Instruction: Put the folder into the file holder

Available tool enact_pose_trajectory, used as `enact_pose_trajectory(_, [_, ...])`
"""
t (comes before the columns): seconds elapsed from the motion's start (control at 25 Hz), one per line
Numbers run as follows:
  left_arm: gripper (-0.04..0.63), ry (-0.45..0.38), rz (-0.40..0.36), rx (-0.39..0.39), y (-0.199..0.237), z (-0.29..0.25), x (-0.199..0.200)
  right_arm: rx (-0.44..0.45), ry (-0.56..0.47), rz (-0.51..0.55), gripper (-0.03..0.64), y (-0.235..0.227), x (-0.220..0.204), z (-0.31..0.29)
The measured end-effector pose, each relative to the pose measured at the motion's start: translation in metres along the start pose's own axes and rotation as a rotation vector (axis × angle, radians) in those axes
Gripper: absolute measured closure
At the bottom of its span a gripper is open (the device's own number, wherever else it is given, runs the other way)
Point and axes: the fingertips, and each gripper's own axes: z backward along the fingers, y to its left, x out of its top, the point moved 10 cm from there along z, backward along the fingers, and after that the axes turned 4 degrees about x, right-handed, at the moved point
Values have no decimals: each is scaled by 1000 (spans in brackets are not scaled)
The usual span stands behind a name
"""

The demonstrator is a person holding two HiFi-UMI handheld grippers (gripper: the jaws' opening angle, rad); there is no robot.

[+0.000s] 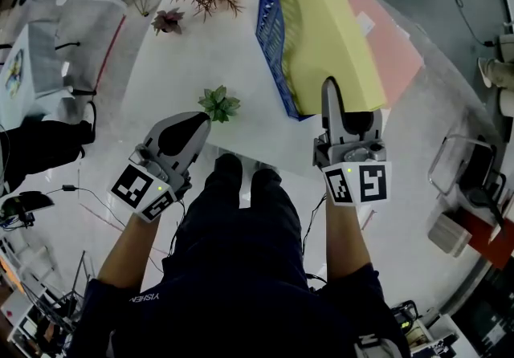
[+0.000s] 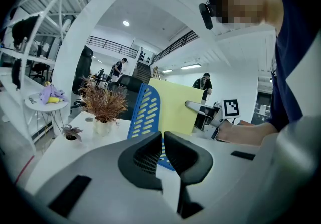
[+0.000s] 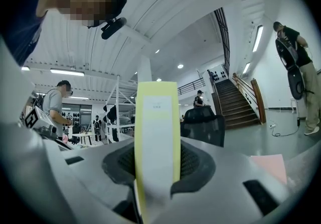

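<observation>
A: Right gripper [image 1: 331, 90] status?
B: Clamped on the yellow folder [image 1: 329, 35], which stands upright, its lower edge behind the wall of the blue file holder [image 1: 271, 19].
A: Left gripper [image 1: 193, 125]?
B: Jaws together, nothing between them — apart from the holder.

Looks like a big open-plan office or lab hall. White worktable [image 1: 201, 67] with potted plants [image 1: 219, 103] on it, black office chair [image 3: 203, 122], staircase [image 3: 241, 102] beside a railed mezzanine [image 2: 113, 46], strip lights [image 3: 258, 37] on a high white ceiling, people [image 3: 55, 103] standing at desks further back, cables [image 1: 80, 192] trailing across the grey floor. White metal racking [image 2: 30, 32] off to one side, plus a small round table [image 2: 47, 106] with odds and ends on top.
</observation>
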Motion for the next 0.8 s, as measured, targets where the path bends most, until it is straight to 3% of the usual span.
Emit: enact_pose_trajectory(0.8, [552,-12,9,-8,-10,8,-8,-2,49,7,460,6,-19,3])
